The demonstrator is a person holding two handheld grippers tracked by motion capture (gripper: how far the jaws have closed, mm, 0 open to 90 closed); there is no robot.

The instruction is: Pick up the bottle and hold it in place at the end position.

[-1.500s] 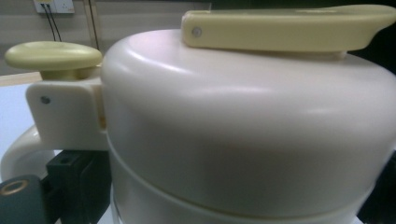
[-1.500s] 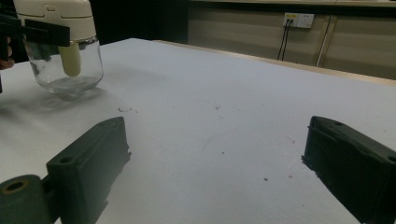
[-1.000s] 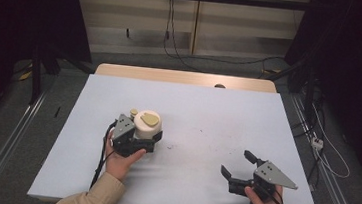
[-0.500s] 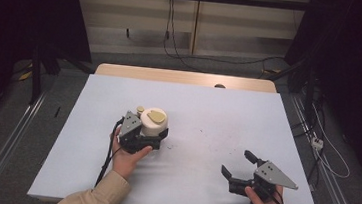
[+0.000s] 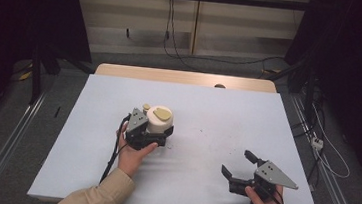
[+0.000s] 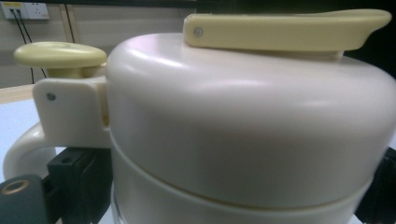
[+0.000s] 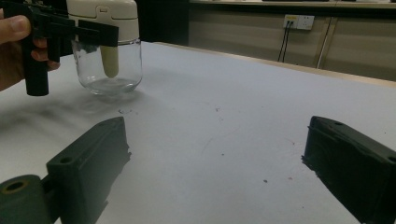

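**Two tongs, one glass jug, one table**

Two grippers are working at the table, one in each hand. The left gripper is pinching the single jug on the table, its black jaws pressing in on either side of the jug just under the cream top. From the right gripper view, the jaws are sitting across the band where the cream top meets the clear glass body, and the person's left hand is wrapping around the gripper's grip. The jug is standing upright on the white table, left of centre, its glass base resting on the surface.

In the left gripper view, the jug's cream lid is looming close, carrying one pale yellow flap on top and one round yellow button above the hinge block. One curved cream handle is looping down at the left edge. Inside the glass, one pale cream tube is hanging down from the lid.

The right gripper is lying near the front right corner of the table, well apart from the jug, in the person's right hand. Its two jaws are standing spread wide, with bare table between them and nothing in their grasp.
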